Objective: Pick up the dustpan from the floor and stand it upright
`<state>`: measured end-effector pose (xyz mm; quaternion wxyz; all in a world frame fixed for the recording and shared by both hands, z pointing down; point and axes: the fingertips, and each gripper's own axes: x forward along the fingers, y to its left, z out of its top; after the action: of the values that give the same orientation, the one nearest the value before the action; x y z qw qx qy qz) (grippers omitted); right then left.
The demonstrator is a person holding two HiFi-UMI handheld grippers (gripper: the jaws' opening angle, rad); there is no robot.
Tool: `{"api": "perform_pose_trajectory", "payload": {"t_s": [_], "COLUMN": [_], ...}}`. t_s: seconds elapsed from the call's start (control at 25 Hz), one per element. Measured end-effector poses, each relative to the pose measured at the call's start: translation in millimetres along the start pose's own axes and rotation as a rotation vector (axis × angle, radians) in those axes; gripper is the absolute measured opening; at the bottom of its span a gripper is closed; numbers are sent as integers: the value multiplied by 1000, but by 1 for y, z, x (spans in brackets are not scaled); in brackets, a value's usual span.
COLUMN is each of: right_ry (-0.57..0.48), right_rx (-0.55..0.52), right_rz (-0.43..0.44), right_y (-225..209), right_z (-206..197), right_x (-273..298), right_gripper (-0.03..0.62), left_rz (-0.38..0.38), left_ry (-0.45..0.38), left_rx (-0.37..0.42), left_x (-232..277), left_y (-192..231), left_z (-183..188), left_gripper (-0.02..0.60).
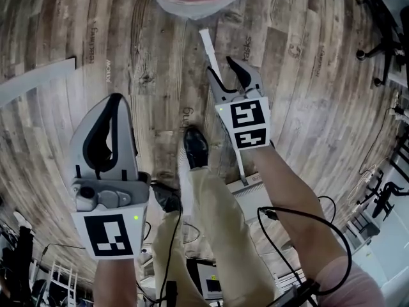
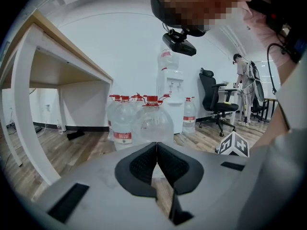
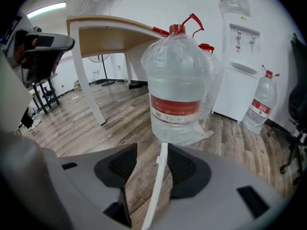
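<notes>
The dustpan's long white handle runs under my right gripper, down to the ribbed white pan by the person's leg. In the right gripper view the handle passes lengthwise between the jaws. It lies close against the right-hand pad, and its tip ends just past the jaws. The jaws of my right gripper stand apart, much wider than the handle. My left gripper hovers over bare floor to the left, shut and empty, its pads meeting in the left gripper view.
Large water bottles stand just ahead, with a water dispenser behind them. A wooden-topped table is at the left and an office chair at the right. The person's black shoes and cables are below.
</notes>
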<state>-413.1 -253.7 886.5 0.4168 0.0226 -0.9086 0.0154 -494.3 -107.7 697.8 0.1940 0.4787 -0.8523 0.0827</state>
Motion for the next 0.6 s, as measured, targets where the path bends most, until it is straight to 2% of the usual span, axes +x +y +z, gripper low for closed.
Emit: {"api": "perform_pose_trajectory", "payload": {"t_s": [0.16,0.6], "right_ry": [28,75], "right_rx": [1,-11], "right_rz": [19,17], "right_y": [-2,-8], "right_z": [-12,-40], "right_x": [14,46], "right_gripper": [229,229], "left_rz": [4,24], "left_ry": [2,27], "left_rx": [3,-14], "left_x": [6,13], "left_y": [3,3], "left_z": [-8,-34], "left_gripper": [13,14]}}
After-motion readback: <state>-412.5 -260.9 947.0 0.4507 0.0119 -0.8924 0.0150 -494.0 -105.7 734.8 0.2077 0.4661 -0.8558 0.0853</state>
